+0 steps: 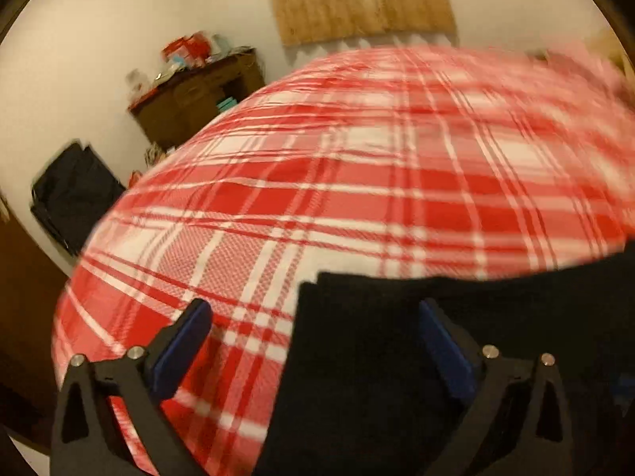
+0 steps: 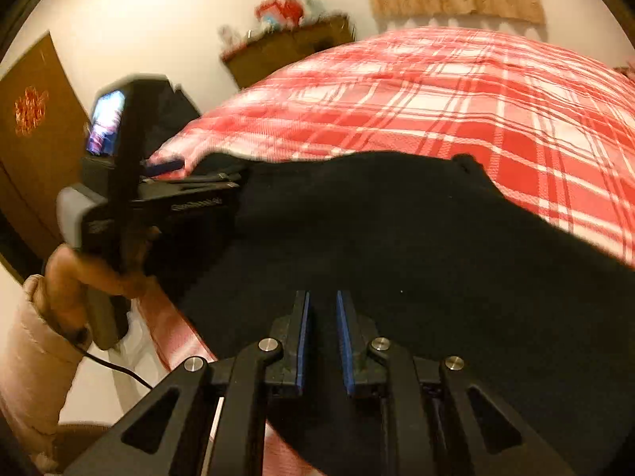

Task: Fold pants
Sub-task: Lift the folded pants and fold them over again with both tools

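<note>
Black pants (image 2: 377, 230) lie on a bed with a red and white plaid cover (image 2: 476, 99). In the left wrist view the pants (image 1: 377, 357) fill the lower right, with a squared corner near the middle. My left gripper (image 1: 315, 309) is open, its jaws wide apart over that corner; one finger is over the plaid, the other over the black cloth. It also shows in the right wrist view (image 2: 166, 168), held by a hand at the pants' left end. My right gripper (image 2: 322, 297) hovers over the near edge of the pants, jaws narrowly apart, holding nothing I can see.
A brown cabinet (image 1: 198, 99) with clutter on top stands by the white wall left of the bed. A dark bag (image 1: 71, 194) lies beside the bed's left edge. A tan mat (image 1: 361, 0) hangs on the wall. A cable (image 2: 119, 365) trails below the hand.
</note>
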### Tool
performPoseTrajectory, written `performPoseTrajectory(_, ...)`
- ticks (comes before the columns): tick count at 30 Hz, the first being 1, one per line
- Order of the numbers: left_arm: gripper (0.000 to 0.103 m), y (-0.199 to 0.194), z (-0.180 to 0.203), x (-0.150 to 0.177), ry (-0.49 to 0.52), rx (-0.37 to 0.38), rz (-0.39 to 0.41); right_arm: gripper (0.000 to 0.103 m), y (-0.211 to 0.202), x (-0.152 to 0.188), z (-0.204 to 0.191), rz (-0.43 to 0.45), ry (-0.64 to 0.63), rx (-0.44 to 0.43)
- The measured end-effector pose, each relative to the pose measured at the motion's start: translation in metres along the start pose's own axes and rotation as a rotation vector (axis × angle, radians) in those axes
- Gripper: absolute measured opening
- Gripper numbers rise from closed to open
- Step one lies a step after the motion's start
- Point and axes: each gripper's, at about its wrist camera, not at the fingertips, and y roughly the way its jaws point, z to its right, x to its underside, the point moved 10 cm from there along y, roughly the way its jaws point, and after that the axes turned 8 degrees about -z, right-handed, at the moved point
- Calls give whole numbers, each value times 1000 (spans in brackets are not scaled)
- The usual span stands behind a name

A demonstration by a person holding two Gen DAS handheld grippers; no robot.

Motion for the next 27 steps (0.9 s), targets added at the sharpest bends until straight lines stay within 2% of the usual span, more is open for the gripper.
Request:
performPoseTrajectory(2, 103, 2, -11, 0, -124, 37, -49, 15, -1, 2, 1, 2, 15, -16)
performPoseTrajectory(4, 103, 2, -15, 1, -177, 21, -40, 15, -2, 1, 3, 1, 26, -29)
performPoseTrajectory(7, 103, -4, -11, 6, -152, 7, 10, 15, -2, 3, 2, 4, 11, -20)
performPoseTrajectory(10, 103, -16, -16, 2, -130, 102, 27, 15, -17, 10, -1, 28, 23, 9)
performPoseTrajectory(11, 103, -29, -28, 1, -141, 124, 59, 15, -23, 10, -1, 50, 29, 17)
performPoseTrajectory(12, 103, -41, -38, -2, -156, 119, 94, 15, -31, 12, -5, 83, 21, 9)
performPoseTrajectory(14, 103, -73, -72, -7, -214, 48, 188, 15, -40, 17, -17, 109, -12, -11)
performPoseTrajectory(17, 103, -101, -107, -1, -280, 3, 247, 19, -37, 32, -47, 76, -95, -60)
performPoseTrajectory(20, 103, -102, -112, 9, -294, -17, 225, 27, -22, 48, -61, 21, -163, -15)
performPoseTrajectory(22, 103, -100, -96, 24, -264, -4, 202, 27, -5, 58, -59, -40, -150, -3)
performPoseTrajectory(24, 103, -88, -68, 41, -203, -2, 163, 27, -3, 62, -59, -46, -139, -15)
performPoseTrajectory(27, 103, -69, -47, 58, -142, -54, 75, 27, -13, 63, -60, -28, -134, -10)
